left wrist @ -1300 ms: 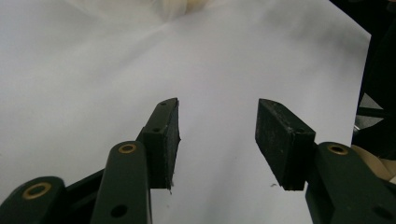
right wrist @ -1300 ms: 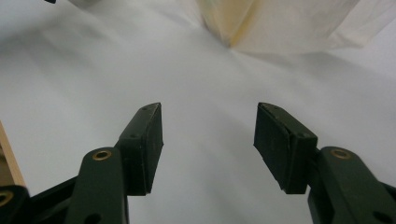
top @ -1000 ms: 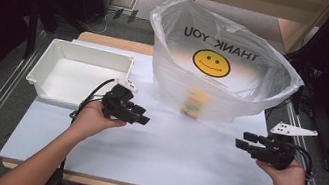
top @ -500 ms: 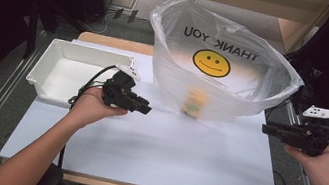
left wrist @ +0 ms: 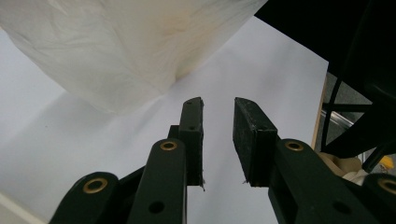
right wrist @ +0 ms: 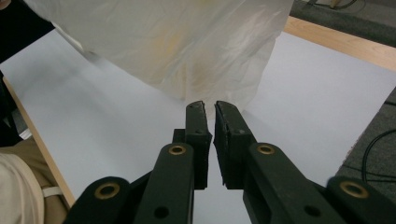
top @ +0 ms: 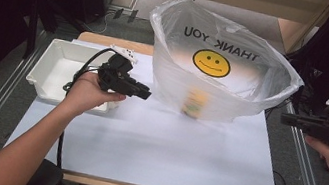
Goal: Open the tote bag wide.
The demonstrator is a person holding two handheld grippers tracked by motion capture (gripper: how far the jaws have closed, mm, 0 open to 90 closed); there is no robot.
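at the far left sat the white tray (top: 52,71), empty as far as i could see, on the table (top: 153,146). my left gripper (top: 144,92) had climbed from the near middle of the table up past the tray's right edge over the last second, and now it pointed right at the bag (top: 216,76), close to its left side but not touching. in the left gripper view its jaws stood a clear gap apart with nothing between them, and the bag's wrinkled wall hung just ahead and above.

the bag stood open-mouthed at the back middle of the table, smiley and "thank you" showing through it. a small yellowish thing (top: 194,102) lay inside at the bottom front, too blurred through the plastic for me to name.

my right gripper (top: 284,118) had swung outward, off the table's right edge, and it aimed back left toward the bag's right side, a little apart from it. its jaws were nearly together, only a slit left, and held nothing.

so both grippers had gone from the near table to either side of the bag. i judged i was setting up to take it by its walls; no grasp was made yet.
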